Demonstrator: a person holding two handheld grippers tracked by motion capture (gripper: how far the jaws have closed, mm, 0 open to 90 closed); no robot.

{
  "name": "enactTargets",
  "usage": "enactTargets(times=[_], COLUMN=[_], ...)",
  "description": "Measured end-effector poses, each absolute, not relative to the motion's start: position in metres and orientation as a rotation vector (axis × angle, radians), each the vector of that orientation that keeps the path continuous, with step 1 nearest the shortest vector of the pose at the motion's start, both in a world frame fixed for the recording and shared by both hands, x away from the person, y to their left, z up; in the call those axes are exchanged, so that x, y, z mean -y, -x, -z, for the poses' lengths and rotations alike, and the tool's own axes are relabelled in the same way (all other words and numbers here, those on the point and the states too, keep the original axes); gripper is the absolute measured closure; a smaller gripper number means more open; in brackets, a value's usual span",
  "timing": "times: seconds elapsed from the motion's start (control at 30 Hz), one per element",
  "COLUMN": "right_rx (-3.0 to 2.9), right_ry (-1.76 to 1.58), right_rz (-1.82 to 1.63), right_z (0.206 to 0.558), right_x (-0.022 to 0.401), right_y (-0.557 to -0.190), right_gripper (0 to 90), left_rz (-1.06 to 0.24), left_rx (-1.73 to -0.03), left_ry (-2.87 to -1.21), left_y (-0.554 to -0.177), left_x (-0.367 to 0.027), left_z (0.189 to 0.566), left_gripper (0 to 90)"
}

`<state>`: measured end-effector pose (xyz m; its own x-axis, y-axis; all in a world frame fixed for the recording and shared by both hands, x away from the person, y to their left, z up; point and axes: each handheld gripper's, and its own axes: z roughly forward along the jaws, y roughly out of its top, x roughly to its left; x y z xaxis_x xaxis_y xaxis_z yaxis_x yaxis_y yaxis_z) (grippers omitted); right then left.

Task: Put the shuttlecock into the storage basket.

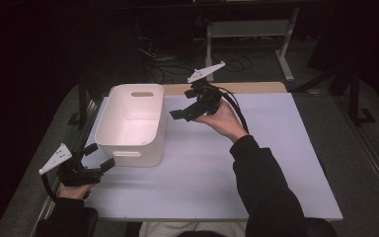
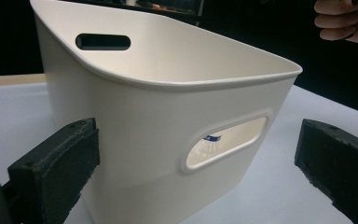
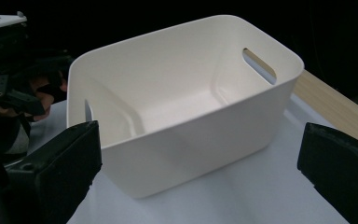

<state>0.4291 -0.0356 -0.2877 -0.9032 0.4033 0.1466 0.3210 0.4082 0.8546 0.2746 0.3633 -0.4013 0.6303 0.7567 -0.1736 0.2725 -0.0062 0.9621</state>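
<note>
At the near left corner of the white worktop [image 1: 202, 187], the left tongs [image 1: 102, 157] sit low in the person's left hand [image 1: 74, 190], spread wide and pinching nothing, their tips pointing at the near wall of the bin [image 1: 133, 148]. In the left gripper view the two black jaws stand far apart at either side of the bin [image 2: 158, 116], and its near corner and oval handle slot [image 2: 227, 142] lie between them, with no contact visible. The bin is white, open-topped and upright, resting on the left part of the worktop; its inside looks bare in the high view and in the right gripper view. A small blue mark shows through the slot in the left gripper view, too small to make out. Farther back, just right of the bin's far corner, the right hand [image 1: 224, 121] holds the right tongs [image 1: 178, 113] raised above the worktop, aimed left toward the bin. In the right gripper view those jaws are also spread wide and hold nothing, looking down on the bin [image 3: 186, 102], with the left tongs [image 3: 9, 88] dim beyond it. Past the worktop's far edge a strip of wood [image 1: 246, 88] shows, then a dark floor with cables [image 1: 177, 64].
</note>
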Motion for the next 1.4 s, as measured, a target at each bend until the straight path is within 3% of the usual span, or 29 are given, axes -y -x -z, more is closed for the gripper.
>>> enactTargets(times=[1.4], right_rx=[-2.432], right_ry=[-0.874], right_rz=[-1.569], right_z=[0.328], right_x=[0.141], right_y=[-0.407], right_gripper=[0.0], left_rz=[-0.472], left_rx=[-0.883], left_ry=[-1.579], left_y=[-0.275], left_x=[-0.363], left_z=[0.401], left_gripper=[0.0])
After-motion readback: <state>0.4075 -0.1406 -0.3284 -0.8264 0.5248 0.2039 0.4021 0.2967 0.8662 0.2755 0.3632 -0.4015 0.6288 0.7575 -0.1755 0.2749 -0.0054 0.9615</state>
